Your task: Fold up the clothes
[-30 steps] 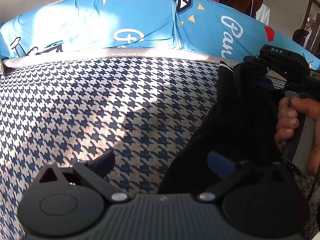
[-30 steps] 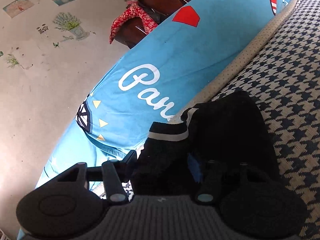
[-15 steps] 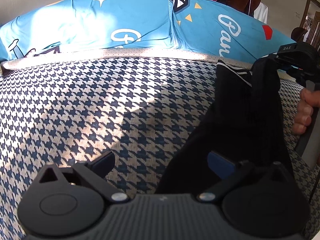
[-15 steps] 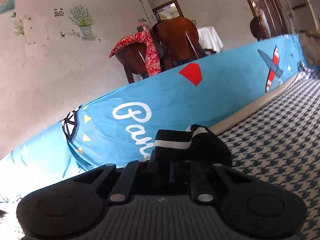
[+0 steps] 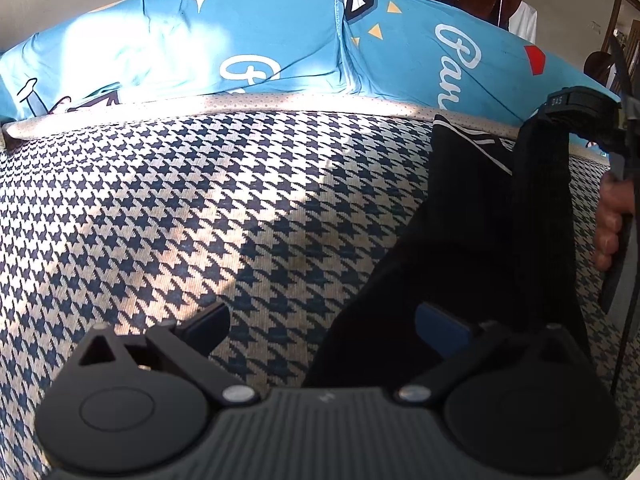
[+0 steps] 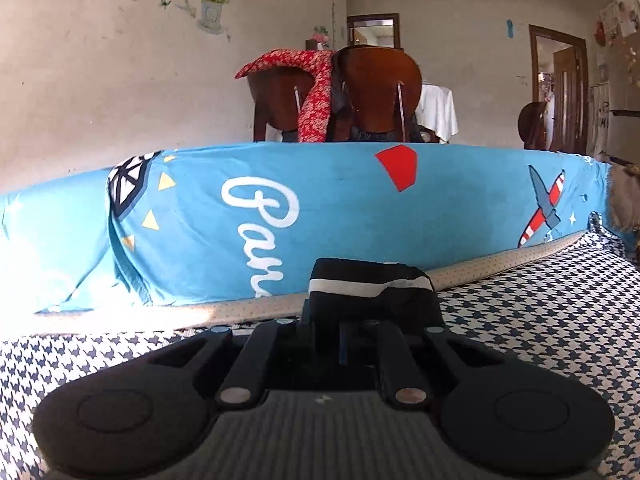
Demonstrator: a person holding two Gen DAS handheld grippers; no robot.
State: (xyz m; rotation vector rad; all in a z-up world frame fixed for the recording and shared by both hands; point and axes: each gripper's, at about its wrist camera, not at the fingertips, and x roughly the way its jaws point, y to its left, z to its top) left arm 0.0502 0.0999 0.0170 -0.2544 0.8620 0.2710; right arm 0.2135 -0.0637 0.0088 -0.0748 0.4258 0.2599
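A black garment (image 5: 472,240) with a white-striped cuff lies on the right part of a houndstooth-covered sofa seat (image 5: 200,208), its far edge close to the blue printed backrest cover (image 5: 280,40). The right gripper (image 6: 344,344), seen from its own camera, has its two fingers drawn together on a bunched edge of the garment, so that the striped cuff (image 6: 360,286) stands up just beyond the fingertips; in the left wrist view the same tool appears at the right margin with the cloth hanging from it in a raised fold, the person's hand (image 5: 614,224) wrapped round its handle. The left gripper (image 5: 324,326) is spread wide and grips nothing: its left finger (image 5: 208,322) stands over bare upholstery, and its blue-padded right finger (image 5: 440,330) stands against the near edge of the dark cloth. Beyond the sofa, a wooden chair (image 6: 376,92) draped with a red patterned cloth (image 6: 316,92) stands before the wall. Judged from this arrangement, folding is at an early or middle stage: one edge is lifted, but no flat, squared fold is visible, and the garment is not yet laid over, pressed or set aside. How many folds the cloth already holds cannot be told, since most of it reads as undifferentiated black.
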